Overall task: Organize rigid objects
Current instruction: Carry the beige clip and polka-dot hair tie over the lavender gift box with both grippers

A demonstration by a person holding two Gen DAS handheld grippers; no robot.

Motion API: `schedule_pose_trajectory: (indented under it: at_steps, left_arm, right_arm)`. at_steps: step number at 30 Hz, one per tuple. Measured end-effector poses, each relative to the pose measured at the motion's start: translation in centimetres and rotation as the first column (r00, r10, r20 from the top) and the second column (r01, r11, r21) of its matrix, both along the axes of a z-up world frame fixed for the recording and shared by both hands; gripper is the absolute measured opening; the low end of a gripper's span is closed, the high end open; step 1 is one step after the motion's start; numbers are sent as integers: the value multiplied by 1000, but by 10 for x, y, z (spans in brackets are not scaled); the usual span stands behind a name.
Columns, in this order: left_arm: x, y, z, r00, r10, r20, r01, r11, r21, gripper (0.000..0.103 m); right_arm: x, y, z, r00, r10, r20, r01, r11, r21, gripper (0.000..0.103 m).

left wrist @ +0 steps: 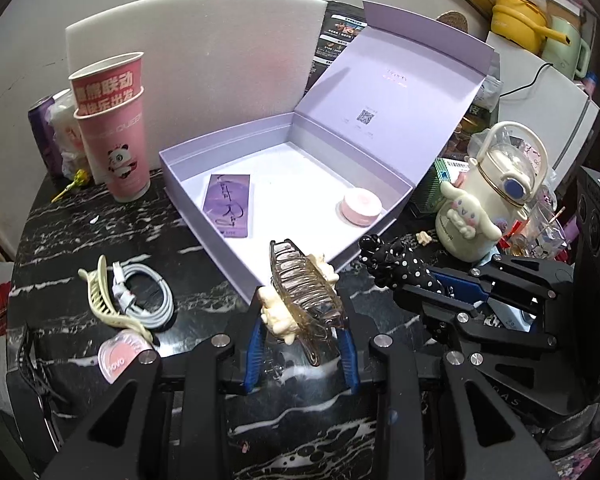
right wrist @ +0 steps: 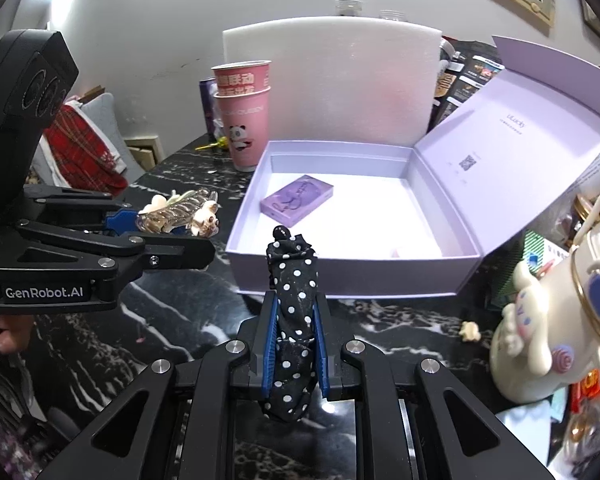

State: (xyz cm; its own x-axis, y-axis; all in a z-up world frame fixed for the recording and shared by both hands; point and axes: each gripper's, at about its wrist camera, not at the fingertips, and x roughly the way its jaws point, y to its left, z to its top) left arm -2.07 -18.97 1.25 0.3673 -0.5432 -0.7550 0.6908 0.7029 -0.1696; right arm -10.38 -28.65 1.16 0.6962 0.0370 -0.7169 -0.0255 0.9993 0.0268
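Both jaws clamp hair clips — my left gripper (left wrist: 302, 316) holds the clear claw clip (left wrist: 304, 292), my right gripper (right wrist: 296, 344) the polka-dot clip (right wrist: 292, 312) — just near of the lavender box (right wrist: 420, 270), long axes pointing in.

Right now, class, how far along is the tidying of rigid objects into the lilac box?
Done: a purple card box and a pink round tin already lie in the lilac box. In hand: the left gripper clamps a clear claw clip; the right gripper clamps a polka-dot clip; both are short of the box. Left: a cream claw clip, a white cable and a pink tag on the table.
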Motion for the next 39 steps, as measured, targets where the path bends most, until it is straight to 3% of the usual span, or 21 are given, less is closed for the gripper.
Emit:
schedule_pose_trajectory:
  at_steps: [30, 39]
  left_arm:
    - [70, -53, 27, 994, -17, 108, 12, 999, 49, 32]
    - [103, -65, 17, 996, -11, 92, 4, 998, 67, 32]
  right_arm:
    - [68, -62, 21, 995, -95, 27, 95, 995, 1, 16]
    - [97, -75, 17, 994, -102, 26, 102, 995, -7, 16]
